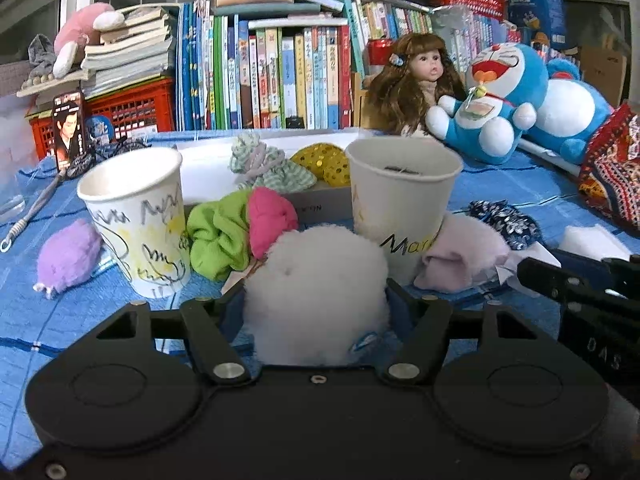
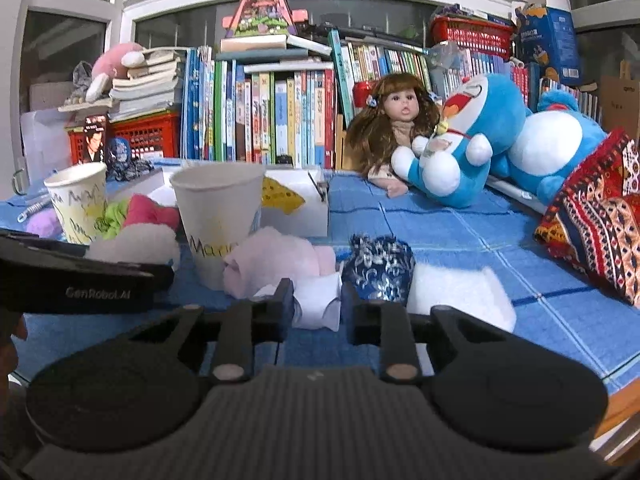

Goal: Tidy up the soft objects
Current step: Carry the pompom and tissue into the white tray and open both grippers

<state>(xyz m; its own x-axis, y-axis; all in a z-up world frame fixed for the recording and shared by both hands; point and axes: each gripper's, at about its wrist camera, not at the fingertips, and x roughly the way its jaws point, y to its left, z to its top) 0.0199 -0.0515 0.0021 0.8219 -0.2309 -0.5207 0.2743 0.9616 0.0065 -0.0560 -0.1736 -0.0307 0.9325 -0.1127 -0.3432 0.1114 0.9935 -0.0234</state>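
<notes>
My left gripper (image 1: pixel 316 300) is shut on a fluffy white pompom (image 1: pixel 316 284) that fills the gap between its fingers, just in front of two paper cups (image 1: pixel 140 216) (image 1: pixel 400 196). Green (image 1: pixel 216 236) and pink (image 1: pixel 272 216) scrunchies lie between the cups. A pale pink fluffy piece (image 1: pixel 464 260) lies right of the right cup. My right gripper (image 2: pixel 316 300) is part open around a small white soft piece (image 2: pixel 318 304); whether the pads touch it is unclear. A dark blue patterned scrunchie (image 2: pixel 380 268) sits just beyond its right finger.
A white box (image 1: pixel 208 168) behind the cups holds a checked scrunchie (image 1: pixel 268 164) and a gold sequin one (image 1: pixel 320 160). A purple fluffy piece (image 1: pixel 68 256) lies far left. A white pad (image 2: pixel 460 292), patterned cloth (image 2: pixel 592 224), doll (image 2: pixel 396 128), blue plush (image 2: pixel 472 140) and books surround.
</notes>
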